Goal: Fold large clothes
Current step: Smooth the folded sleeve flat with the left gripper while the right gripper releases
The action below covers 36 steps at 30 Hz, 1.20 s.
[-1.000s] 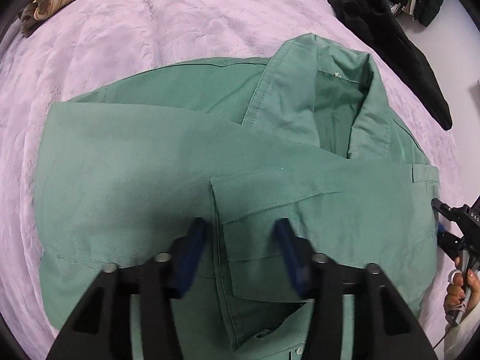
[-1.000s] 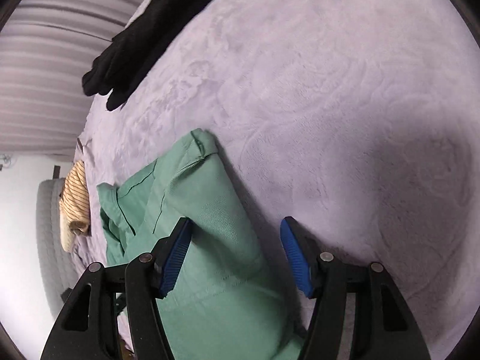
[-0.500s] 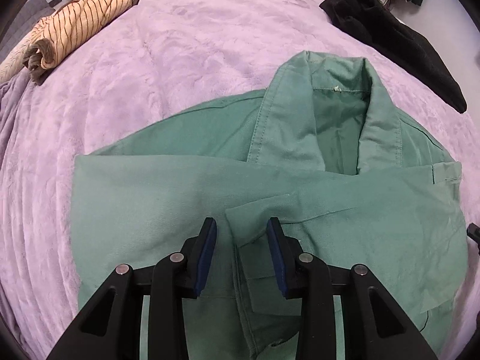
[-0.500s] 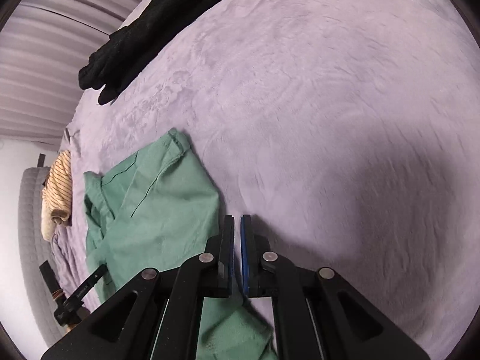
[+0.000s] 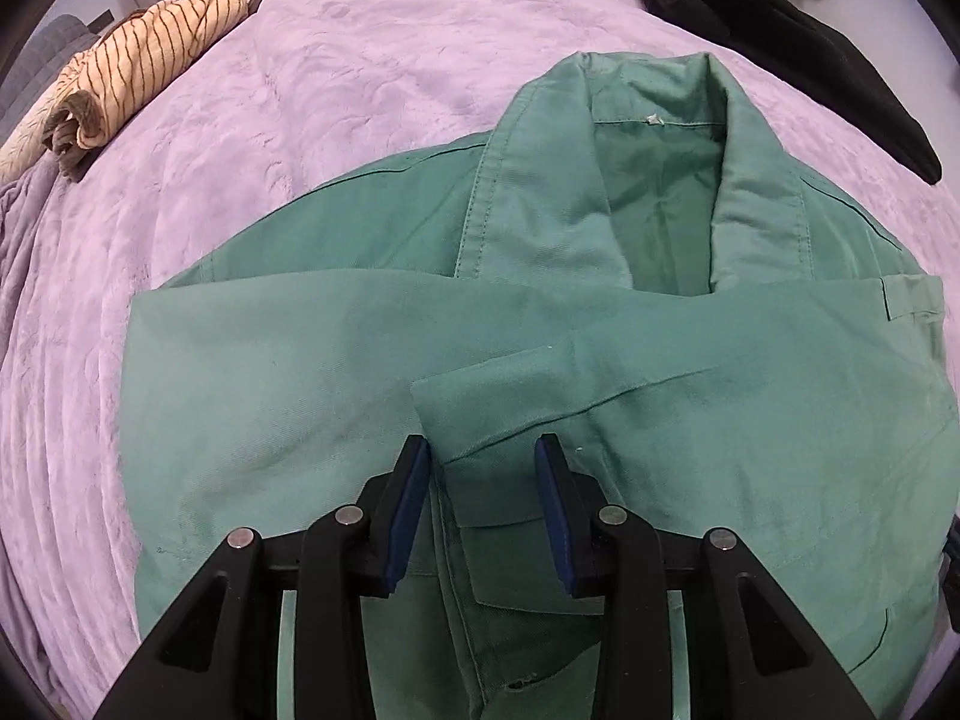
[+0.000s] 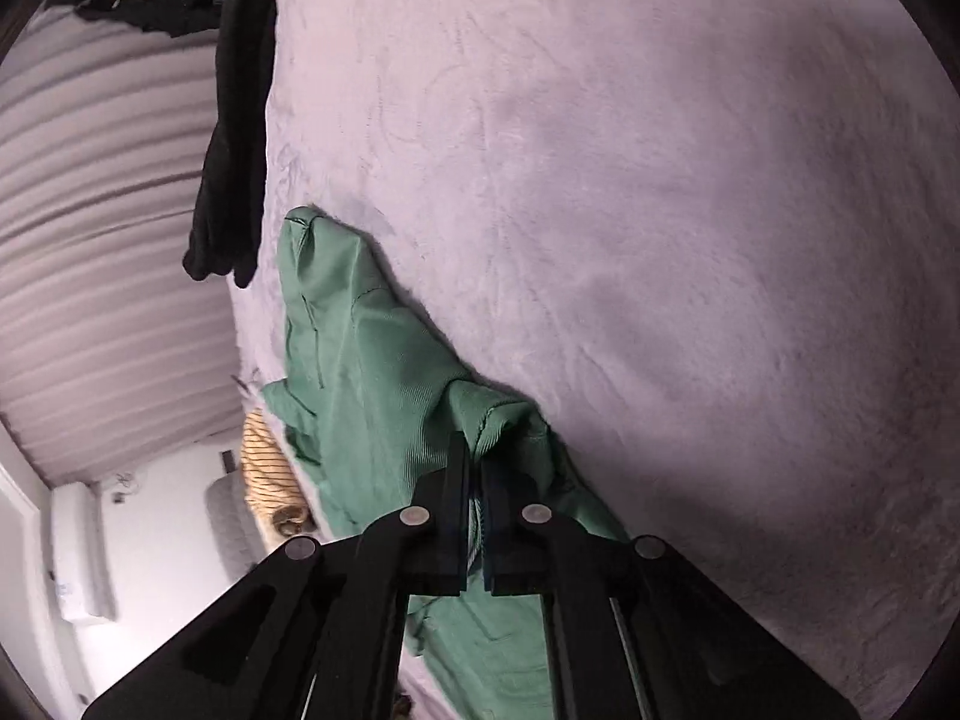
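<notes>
Right gripper jaws newly clamped — jacket edge, bedspread beyond

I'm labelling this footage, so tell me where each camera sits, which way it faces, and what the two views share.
Left wrist: sits on the left claw, looking steeply down at the green jacket lying on the purple blanket; its two blue-padded fingers show, apart above the cloth.
Right wrist: sits on the right claw, looking slantwise across the blanket; its fingers show, pinched on a fold of the jacket's edge.
Shared: the jacket, blanket, black garment and striped garment.
</notes>
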Each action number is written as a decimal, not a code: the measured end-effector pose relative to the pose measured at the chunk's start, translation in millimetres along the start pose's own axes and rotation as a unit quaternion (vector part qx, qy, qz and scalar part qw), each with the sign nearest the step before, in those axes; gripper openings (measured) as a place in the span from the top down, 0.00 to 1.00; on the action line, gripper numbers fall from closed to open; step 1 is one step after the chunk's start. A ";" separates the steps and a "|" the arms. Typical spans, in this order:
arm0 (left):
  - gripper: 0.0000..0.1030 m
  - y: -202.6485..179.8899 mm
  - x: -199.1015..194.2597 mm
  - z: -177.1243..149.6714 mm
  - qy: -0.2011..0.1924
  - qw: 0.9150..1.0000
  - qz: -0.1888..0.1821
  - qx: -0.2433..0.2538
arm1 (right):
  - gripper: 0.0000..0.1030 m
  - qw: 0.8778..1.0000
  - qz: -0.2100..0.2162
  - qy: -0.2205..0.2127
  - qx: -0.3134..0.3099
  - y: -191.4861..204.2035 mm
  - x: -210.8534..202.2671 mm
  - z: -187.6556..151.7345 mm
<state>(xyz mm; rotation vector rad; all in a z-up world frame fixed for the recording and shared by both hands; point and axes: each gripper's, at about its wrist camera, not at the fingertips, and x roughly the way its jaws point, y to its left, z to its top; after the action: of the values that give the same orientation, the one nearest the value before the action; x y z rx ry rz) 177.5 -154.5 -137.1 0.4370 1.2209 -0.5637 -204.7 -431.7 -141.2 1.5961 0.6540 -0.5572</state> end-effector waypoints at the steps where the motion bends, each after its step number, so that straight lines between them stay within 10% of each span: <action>1: 0.63 2.0 0.6 0.8 0.002 1.000 -0.002 -0.005 | 0.98 0.999 -0.027 -0.009 -0.022 2.3 -2.1 -1.9; 9: 0.63 30.7 -37.9 -1.4 -0.010 1.000 -0.004 0.000 | 0.96 0.996 -0.073 -0.009 -0.057 9.7 -29.7 -18.0; 18: 0.63 14.3 -42.9 -57.3 0.021 0.999 -0.039 0.026 | 0.96 0.957 -0.129 0.006 -0.260 82.0 -3.9 -45.4; 22: 0.46 20.5 -32.3 -67.1 0.023 0.999 -0.028 0.007 | 0.97 0.945 -0.198 0.040 -0.259 64.5 34.5 -37.9; 36: 0.46 60.4 -77.9 -102.8 0.035 0.999 0.013 -0.011 | 0.85 0.931 -0.223 0.045 -0.286 73.9 -2.6 -63.6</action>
<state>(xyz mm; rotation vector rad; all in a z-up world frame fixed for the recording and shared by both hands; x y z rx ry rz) 119.5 -32.7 -91.5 0.4568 1.2858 -0.5158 -156.3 -374.6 -78.5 0.9268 1.1460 -0.5565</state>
